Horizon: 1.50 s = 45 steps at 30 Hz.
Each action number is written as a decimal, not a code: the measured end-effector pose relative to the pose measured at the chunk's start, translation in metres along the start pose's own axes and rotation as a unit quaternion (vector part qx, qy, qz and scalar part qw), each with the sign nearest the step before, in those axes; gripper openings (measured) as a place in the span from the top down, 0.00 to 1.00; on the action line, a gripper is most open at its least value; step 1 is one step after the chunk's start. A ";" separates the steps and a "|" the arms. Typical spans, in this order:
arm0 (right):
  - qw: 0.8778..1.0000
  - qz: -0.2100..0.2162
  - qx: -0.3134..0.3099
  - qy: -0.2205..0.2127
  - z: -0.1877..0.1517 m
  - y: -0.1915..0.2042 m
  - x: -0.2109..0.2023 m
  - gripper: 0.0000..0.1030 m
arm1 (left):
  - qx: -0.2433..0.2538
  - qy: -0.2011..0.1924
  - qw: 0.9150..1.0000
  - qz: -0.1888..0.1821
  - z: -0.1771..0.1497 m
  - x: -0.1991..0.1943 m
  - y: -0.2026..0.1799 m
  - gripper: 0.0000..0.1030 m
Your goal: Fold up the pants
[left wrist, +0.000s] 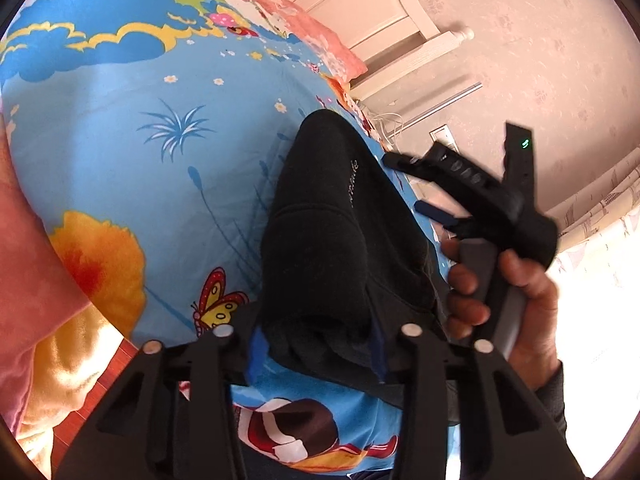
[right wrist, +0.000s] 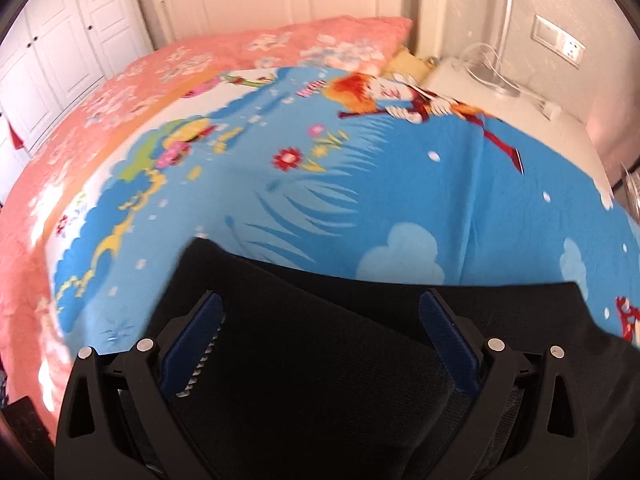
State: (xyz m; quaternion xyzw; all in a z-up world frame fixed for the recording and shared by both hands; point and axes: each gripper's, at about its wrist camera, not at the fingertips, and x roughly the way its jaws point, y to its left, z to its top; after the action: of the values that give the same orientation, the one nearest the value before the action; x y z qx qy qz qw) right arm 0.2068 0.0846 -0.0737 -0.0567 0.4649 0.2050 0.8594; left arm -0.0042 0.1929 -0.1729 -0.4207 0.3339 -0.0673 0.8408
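Note:
The black pants (left wrist: pixel 336 216) lie as a thick folded bundle on the cartoon bed sheet (left wrist: pixel 140 152). My left gripper (left wrist: pixel 316 344) is shut on the bundle's near end, with its blue pads (left wrist: pixel 256 346) pressed into the cloth on both sides. In the left wrist view, a hand (left wrist: pixel 516 292) holds my right gripper (left wrist: pixel 408 184) just right of the pants, above the bed's edge, open and with nothing in it. In the right wrist view, the right gripper (right wrist: pixel 328 320) has its blue pads (right wrist: pixel 208 332) spread wide above the black pants (right wrist: pixel 312 360), not pressing on them.
A pink floral quilt (right wrist: pixel 120 92) covers the far side of the bed. A pink and yellow blanket (left wrist: pixel 44 280) hangs at the left. By the wall stand a white bedside surface with cables (right wrist: pixel 492 88), a wall socket (right wrist: pixel 558 42) and the white headboard (left wrist: pixel 400 20).

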 end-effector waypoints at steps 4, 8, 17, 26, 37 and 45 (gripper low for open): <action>0.997 0.043 -0.009 0.058 0.014 0.022 -0.013 0.07 | 0.076 -0.026 0.996 0.038 -0.002 -0.009 -0.036 0.69; 0.990 0.083 -0.019 0.109 0.024 0.040 -0.014 0.07 | 0.161 -0.051 0.981 0.092 -0.011 -0.014 -0.076 0.69; 0.986 0.060 -0.076 0.133 0.033 0.053 -0.018 0.07 | 0.318 -0.095 0.926 0.179 -0.041 -0.012 -0.145 0.70; 0.984 0.118 -0.076 0.105 0.043 -0.013 -0.079 0.50 | 0.469 -0.137 0.856 0.169 -0.069 -0.013 -0.235 0.72; 0.985 0.145 0.095 -0.010 -0.020 -0.235 -0.188 0.63 | 0.644 -0.123 0.750 0.090 -0.165 0.042 -0.363 0.72; 0.962 0.159 0.223 0.022 -0.135 -0.372 -0.140 0.65 | 0.731 -0.073 0.675 0.069 -0.292 0.124 -0.365 0.68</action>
State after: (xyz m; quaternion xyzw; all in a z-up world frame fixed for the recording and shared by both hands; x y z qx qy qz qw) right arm 0.1848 -0.3344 -0.0695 0.2061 0.5208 0.2286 0.7963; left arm -0.0280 -0.2820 -0.0842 0.3485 0.1435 -0.2009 0.9042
